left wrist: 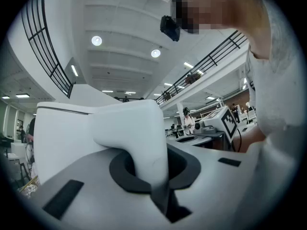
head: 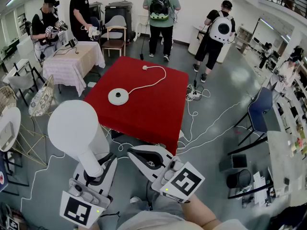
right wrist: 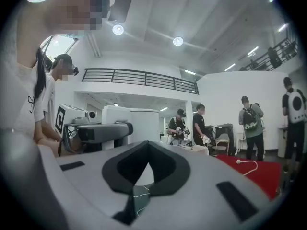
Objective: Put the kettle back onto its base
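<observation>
The left gripper (head: 98, 169) pinches the kettle (head: 74, 128) by its handle, over the floor and well short of the red bench (head: 158, 114). The right gripper (head: 137, 153) is pressed together and empty. The base (head: 118, 96) lies loose on the bench, so an off-centre landing could shove it aside. The kettle might also pivot in that narrow grip.

Head view: the kettle (head: 73, 127) body covers its own handle and the jaw tips of the left gripper (head: 101, 164). The person's forearm (head: 211, 218) is cut off by the near picture edge. The centre contact of the base (head: 118, 96) is too small to tell.

Left gripper view: the handle (left wrist: 144, 143) disappears into the jaw slot, and the gripper body hides the lower kettle.

Right gripper view: the left gripper hides part of the kettle.
</observation>
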The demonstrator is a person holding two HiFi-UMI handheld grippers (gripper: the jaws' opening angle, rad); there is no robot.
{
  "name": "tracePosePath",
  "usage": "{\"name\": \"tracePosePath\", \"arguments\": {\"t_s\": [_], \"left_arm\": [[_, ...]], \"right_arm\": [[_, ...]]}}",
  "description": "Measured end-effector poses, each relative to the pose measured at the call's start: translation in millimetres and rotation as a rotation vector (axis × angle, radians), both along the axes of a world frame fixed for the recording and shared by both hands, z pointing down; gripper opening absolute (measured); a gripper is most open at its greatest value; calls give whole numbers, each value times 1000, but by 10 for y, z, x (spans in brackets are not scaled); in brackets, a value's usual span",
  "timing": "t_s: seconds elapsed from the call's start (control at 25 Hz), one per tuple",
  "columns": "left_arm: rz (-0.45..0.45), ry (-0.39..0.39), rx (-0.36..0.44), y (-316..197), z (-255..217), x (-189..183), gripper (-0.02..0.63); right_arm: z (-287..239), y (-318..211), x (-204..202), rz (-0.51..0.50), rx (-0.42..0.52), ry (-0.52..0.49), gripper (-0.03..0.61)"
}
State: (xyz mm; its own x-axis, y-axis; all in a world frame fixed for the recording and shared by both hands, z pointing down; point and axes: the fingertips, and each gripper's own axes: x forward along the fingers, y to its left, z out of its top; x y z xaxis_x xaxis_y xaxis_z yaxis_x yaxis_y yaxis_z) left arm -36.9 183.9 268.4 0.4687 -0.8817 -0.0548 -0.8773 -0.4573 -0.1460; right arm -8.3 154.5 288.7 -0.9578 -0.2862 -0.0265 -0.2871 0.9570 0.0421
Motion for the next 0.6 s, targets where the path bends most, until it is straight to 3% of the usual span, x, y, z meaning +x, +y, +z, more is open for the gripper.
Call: {"name": "tracePosePath", "arguments": {"t_s": [0.6], "left_arm": [[-4, -1, 11, -69, 16, -7, 35]], "right_arm": [[-25, -86, 60, 13, -21, -26, 7]]}}
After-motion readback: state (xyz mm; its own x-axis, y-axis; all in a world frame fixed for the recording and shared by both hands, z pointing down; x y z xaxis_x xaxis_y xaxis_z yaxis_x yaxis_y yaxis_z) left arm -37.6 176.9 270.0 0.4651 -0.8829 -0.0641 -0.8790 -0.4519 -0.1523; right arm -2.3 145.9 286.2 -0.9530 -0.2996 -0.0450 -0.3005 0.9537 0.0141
